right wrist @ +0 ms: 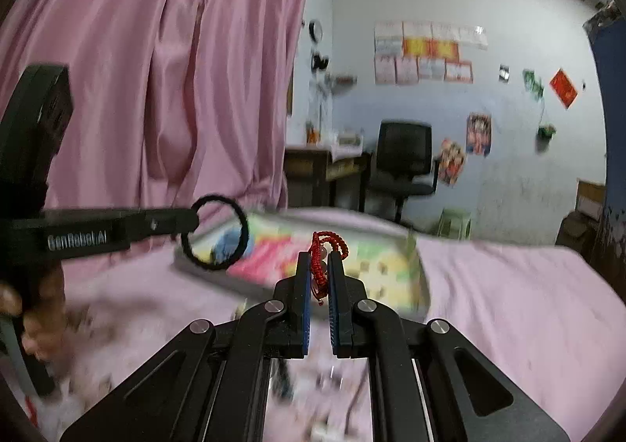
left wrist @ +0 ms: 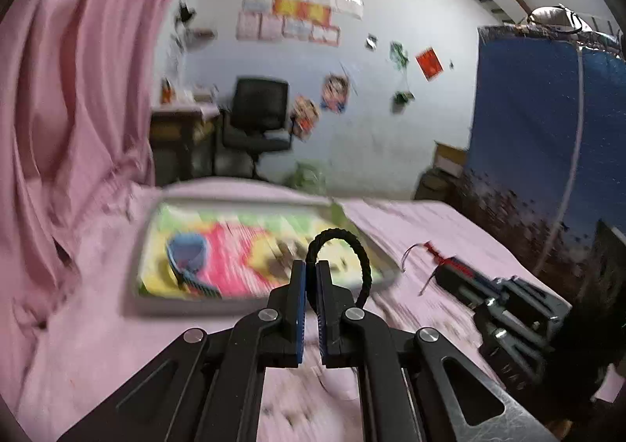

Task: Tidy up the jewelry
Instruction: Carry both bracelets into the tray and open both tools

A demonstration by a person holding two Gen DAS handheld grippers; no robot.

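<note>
1. My left gripper is clenched on a black braided bracelet; the loop arches up out of my fingertips and curls down to the right of them.
2. My right gripper is clamped on a red cord bracelet, whose knotted loop pokes up above my fingertips while a thin strand hangs down between the blue pads.
3. Just ahead of both pairs of jaws lies a colourful tray on the pink bedsheet; it is blurred, so I cannot tell its compartments apart.
4. A blue item sits in the tray, ahead and to the left of my left jaws; I cannot tell what it is.
5. From the right wrist, my left gripper reaches in from the left, with the black loop held above the tray's near-left part and a hand on its handle.
</note>
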